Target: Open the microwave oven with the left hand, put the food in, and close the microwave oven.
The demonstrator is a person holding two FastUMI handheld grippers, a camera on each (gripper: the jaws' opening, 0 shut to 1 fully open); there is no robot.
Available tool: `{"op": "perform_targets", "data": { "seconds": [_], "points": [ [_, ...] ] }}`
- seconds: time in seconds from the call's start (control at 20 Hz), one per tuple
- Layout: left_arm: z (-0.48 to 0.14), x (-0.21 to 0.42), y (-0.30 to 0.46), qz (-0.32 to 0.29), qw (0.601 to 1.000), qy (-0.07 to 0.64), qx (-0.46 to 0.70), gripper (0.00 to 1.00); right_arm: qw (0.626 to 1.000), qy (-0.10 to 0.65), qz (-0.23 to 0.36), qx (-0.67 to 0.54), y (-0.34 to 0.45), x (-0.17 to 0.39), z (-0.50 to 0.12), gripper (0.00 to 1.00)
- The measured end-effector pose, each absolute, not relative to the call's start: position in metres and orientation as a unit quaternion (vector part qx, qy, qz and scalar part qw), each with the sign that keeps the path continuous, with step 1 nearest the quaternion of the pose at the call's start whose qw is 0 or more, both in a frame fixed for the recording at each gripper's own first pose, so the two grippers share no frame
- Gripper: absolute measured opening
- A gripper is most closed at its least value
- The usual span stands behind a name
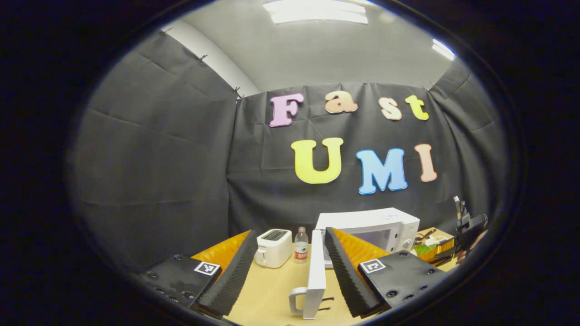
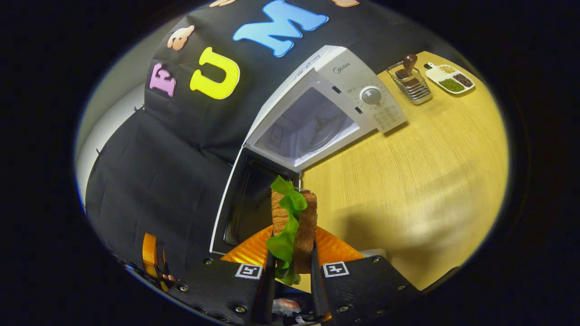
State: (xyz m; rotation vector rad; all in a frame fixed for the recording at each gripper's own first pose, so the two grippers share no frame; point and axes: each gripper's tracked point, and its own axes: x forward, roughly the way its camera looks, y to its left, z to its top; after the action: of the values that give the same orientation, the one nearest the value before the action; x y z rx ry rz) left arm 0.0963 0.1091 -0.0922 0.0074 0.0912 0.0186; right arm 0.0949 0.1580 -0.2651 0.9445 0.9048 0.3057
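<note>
The white microwave (image 1: 385, 222) stands on the table with its door (image 1: 316, 271) swung wide open, seen edge-on. My left gripper (image 1: 290, 233) is open; the door and its handle (image 1: 297, 301) sit between the fingers, close beside the right one. In the right gripper view the lit, empty cavity (image 2: 308, 131) faces me, with the open door (image 2: 244, 199) on its left. My right gripper (image 2: 292, 260) is shut on a toast sandwich with green lettuce (image 2: 292, 222), held upright in the air just in front of the cavity's lower left corner.
A white toaster (image 1: 273, 246) and a water bottle (image 1: 301, 245) stand left of the microwave. Right of it are a wire rack with a brown-handled item (image 2: 410, 79) and a white tray of grains (image 2: 451, 77). The wooden table (image 2: 421, 172) stretches to the right.
</note>
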Motion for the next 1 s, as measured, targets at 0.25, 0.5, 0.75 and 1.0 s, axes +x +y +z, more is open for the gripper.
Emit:
{"op": "perform_targets", "data": {
  "seconds": [0.25,0.5,0.75,1.0],
  "points": [
    [-0.1,0.121,0.153,0.006,0.999,0.046,-0.006,0.96,0.8,0.38,0.095,0.455,0.185,0.144,-0.282,0.34],
    [-0.102,0.134,0.195,0.017,0.999,0.046,0.008,0.96,0.814,0.329,0.062,0.475,0.212,0.201,-0.307,0.34],
    [-0.11,0.126,0.235,0.049,0.997,0.061,0.018,0.95,0.821,0.29,0.031,0.491,0.22,0.251,-0.326,0.34],
    [-0.116,0.112,0.256,0.074,0.994,0.074,0.041,0.96,0.834,0.271,-0.012,0.48,0.206,0.288,-0.356,0.34]
  ]
}}
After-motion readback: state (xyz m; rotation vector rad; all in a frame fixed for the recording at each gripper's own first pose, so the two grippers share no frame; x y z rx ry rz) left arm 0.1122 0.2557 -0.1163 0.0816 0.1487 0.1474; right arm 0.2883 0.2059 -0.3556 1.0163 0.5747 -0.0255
